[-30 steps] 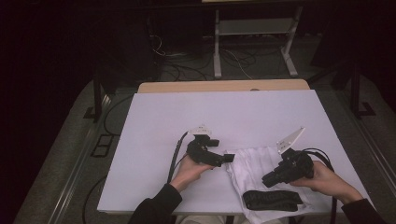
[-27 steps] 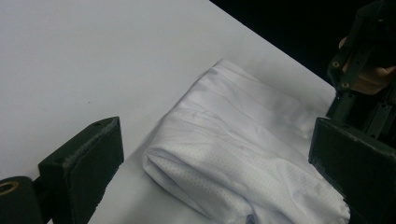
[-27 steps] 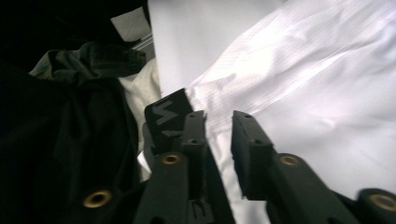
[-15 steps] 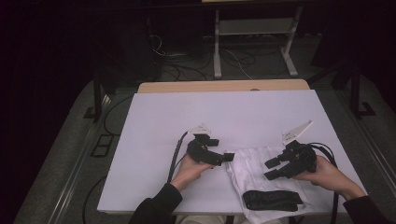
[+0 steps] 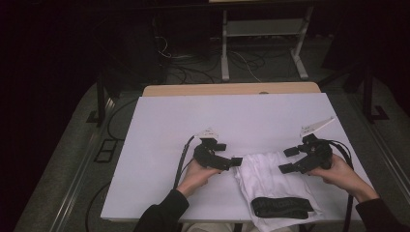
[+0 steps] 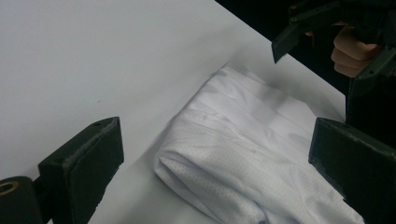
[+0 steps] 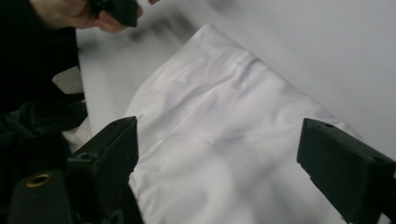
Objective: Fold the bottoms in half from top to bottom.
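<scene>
Right gripper now lifted off white garment, fingers spread; left gripper likewise released; black band beside

A white table takes up the middle of the scene. A strip of wooden board shows along its far edge. A folded black cloth lies close to the near edge, right of centre. On the dark floor beyond the table stands a pale metal stand, with loose cables to its left. A floor socket sits left of the table.
</scene>
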{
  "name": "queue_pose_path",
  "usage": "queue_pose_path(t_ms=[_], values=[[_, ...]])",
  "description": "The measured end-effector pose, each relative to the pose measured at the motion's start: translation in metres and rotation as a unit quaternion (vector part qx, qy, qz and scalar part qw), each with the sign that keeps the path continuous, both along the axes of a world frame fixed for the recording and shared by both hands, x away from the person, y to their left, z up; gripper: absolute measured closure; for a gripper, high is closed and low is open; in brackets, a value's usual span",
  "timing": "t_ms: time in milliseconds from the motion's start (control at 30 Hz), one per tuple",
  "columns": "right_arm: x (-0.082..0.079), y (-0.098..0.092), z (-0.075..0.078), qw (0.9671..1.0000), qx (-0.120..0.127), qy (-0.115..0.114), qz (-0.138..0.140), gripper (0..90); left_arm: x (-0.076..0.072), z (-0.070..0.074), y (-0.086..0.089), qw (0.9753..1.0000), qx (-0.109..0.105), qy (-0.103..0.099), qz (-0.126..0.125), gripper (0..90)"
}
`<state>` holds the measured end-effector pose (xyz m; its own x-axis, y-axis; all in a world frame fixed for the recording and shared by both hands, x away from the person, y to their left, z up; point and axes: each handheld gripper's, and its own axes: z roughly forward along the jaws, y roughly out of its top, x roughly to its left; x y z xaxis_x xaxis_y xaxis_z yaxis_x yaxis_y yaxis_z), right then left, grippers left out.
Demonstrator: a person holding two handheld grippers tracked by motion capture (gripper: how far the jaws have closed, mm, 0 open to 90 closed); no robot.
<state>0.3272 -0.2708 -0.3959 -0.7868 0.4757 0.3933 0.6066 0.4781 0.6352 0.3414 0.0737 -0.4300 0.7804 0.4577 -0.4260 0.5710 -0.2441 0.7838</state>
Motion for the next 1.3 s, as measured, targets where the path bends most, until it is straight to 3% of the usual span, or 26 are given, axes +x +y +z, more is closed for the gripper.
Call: queue_pose_path(t_ms=[233, 567, 800, 1133, 1300], values=[[0.013, -0.015, -0.003, 0.9986, 0.001, -0.012, -0.051, 4.2, 0.004, -0.003, 0.000, 1.0000, 0.000, 0.009, 0.004, 2.0], [0.028, -0.037, -0.013, 0.9956, 0.006, 0.001, -0.094, 6.0, 0.009, -0.007, 0.001, 0.9997, -0.001, 0.020, 0.011, 1.8], [0.037, -0.046, -0.024, 0.9937, -0.001, 0.017, -0.111, 8.0, 0.012, -0.011, -0.002, 0.9992, 0.000, 0.039, 0.007, 1.8], [0.047, -0.052, -0.039, 0.9913, -0.013, 0.040, -0.124, 13.4, 0.014, -0.019, -0.012, 0.9972, 0.018, 0.072, -0.009, 2.1], [0.051, -0.050, -0.045, 0.9912, -0.025, 0.047, -0.122, 15.3, 0.015, -0.022, -0.015, 0.9961, 0.024, 0.083, -0.014, 8.6]])
